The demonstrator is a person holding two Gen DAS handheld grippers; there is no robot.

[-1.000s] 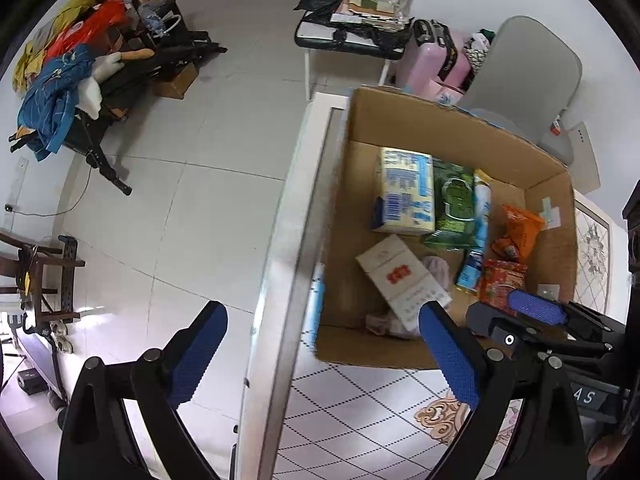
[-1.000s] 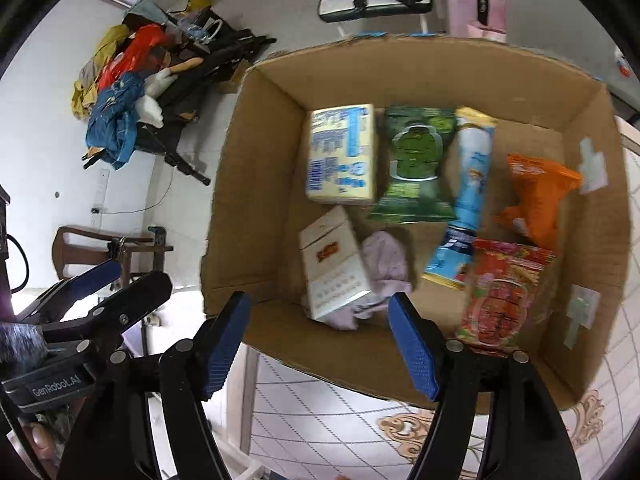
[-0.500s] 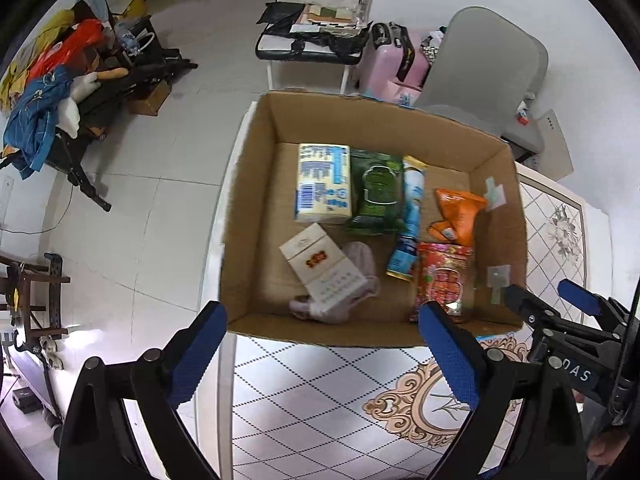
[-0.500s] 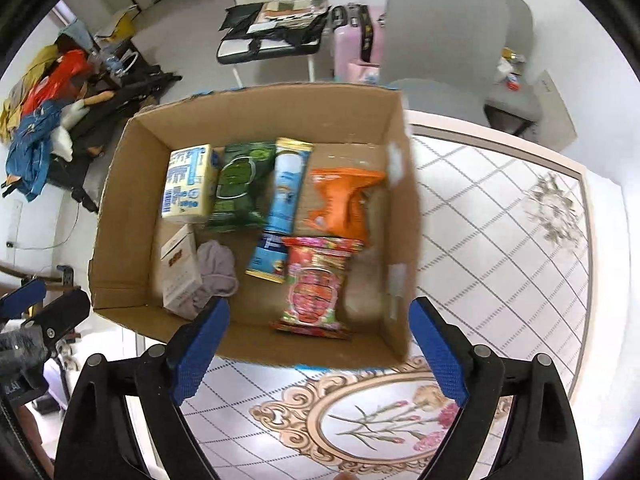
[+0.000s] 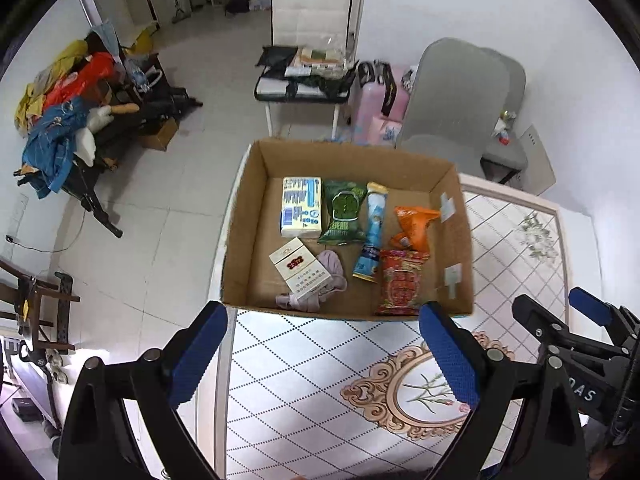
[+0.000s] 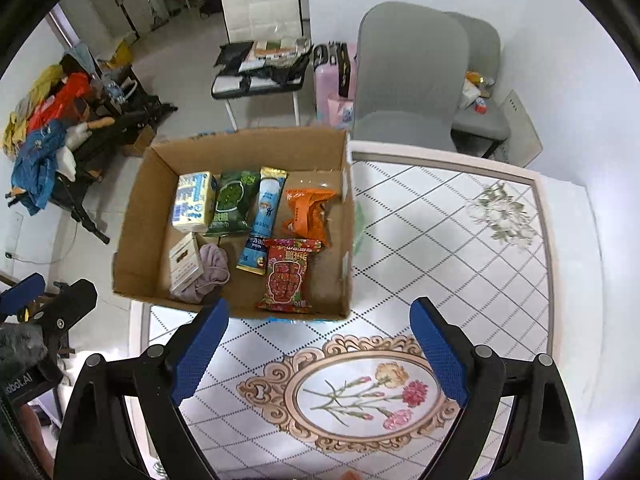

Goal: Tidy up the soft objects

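Note:
An open cardboard box (image 5: 248,236) (image 6: 132,236) sits at the table's left edge. Inside lie a tissue pack (image 5: 301,207) (image 6: 193,199), a green snack bag (image 5: 345,212) (image 6: 233,202), a blue tube pack (image 5: 372,232) (image 6: 265,216), an orange bag (image 5: 414,226) (image 6: 310,214), a red snack bag (image 5: 401,288) (image 6: 287,276), a white carton (image 5: 300,272) (image 6: 185,266) and a mauve cloth (image 5: 320,288) (image 6: 208,274). My left gripper (image 5: 324,354) and right gripper (image 6: 320,350) are open and empty, held above the table in front of the box.
The table top (image 6: 440,260) has a diamond pattern and a flower medallion (image 6: 360,396). Grey chairs (image 6: 412,76) stand behind the table, a white chair (image 5: 308,60) with clutter farther back. A rack of clothes (image 5: 68,120) stands at left on the floor.
Both grippers have pulled back and up from the box, so the whole box and more of the table show. The box contents have not moved.

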